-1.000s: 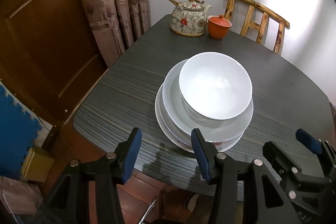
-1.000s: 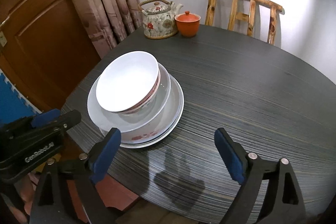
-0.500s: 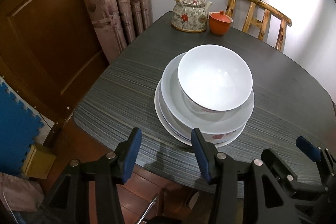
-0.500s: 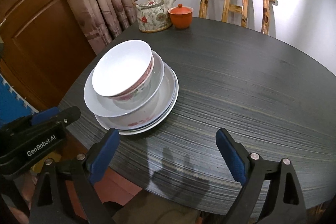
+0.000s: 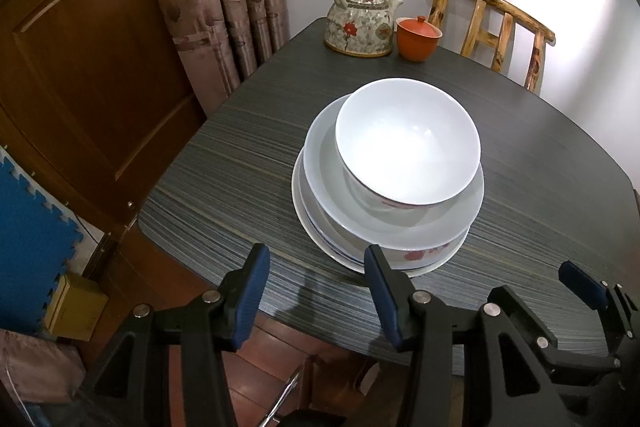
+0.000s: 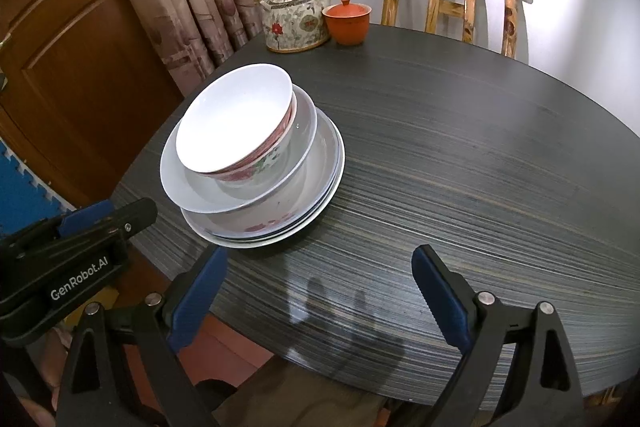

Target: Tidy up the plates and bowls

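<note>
I have both grippers hanging off the near edge of the table [image 6: 460,155], neither touching any crockery. The left gripper [image 5: 316,291] has its fingers spread moderately wide and holds nothing; the right gripper [image 6: 320,291] is spread wider, also holding nothing.

The dishes sit in one stack toward the near left of the table: a white bowl [image 5: 408,143] on top, seemingly nested in a red-patterned bowl [image 6: 264,157], inside a wide shallow bowl [image 6: 200,187], all on flat plates [image 6: 280,223] at the bottom. The upper pieces sit off-centre, shifted left.

I judge the stacking essentially done; what may remain is squaring it up. At the far side a teapot [image 6: 294,21] and an orange lidded cup [image 6: 347,21] stand untouched.
</note>
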Demonstrator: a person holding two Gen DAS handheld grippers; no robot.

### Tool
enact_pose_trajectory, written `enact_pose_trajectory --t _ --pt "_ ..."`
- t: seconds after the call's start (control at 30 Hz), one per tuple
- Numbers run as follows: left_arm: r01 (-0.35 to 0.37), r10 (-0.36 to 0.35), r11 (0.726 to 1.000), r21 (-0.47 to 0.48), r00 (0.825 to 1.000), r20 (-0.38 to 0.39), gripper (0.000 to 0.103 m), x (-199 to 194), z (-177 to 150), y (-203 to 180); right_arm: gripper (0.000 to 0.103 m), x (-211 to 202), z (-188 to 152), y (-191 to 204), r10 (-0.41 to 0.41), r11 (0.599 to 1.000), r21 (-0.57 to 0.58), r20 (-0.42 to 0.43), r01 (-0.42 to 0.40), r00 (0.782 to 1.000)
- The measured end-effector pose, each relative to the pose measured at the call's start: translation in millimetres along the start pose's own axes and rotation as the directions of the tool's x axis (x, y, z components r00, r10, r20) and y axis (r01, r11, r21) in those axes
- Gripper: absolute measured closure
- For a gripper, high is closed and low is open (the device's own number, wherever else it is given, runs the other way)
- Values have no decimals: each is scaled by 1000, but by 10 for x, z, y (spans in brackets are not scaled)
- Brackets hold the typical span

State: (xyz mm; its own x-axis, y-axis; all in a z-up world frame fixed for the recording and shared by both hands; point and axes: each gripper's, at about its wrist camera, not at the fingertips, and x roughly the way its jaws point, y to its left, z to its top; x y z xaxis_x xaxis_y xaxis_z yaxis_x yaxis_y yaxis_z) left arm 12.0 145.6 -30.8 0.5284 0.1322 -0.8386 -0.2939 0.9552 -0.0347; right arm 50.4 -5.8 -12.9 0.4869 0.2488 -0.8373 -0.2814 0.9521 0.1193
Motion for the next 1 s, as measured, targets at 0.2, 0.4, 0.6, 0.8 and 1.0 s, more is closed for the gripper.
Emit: enact_pose_trajectory --t 0.2,0.4,0.6,0.8,1.0 --pt "0 0 1000 0 1000 -7 53 10 -9 -10 11 24 -9 13 5 1000 2 -12 -5 1000" --pt "-3 3 1000 -5 1000 -12 53 20 -12 0 10 47 -22 8 4 1000 4 -21 -4 1000" --pt "-1 1 1000 -2 1000 -14 53 17 -35 -15 10 59 -27 16 5 1000 5 -26 -5 1000" --pt "16 -16 1000 -4 1000 -16 53 22 -43 -9 10 75 -31 10 7 1000 3 -33 -6 999" --pt "13 -13 1000 -6 1000 -21 53 23 -48 0 10 83 -27 13 9 1000 6 -35 -8 999"
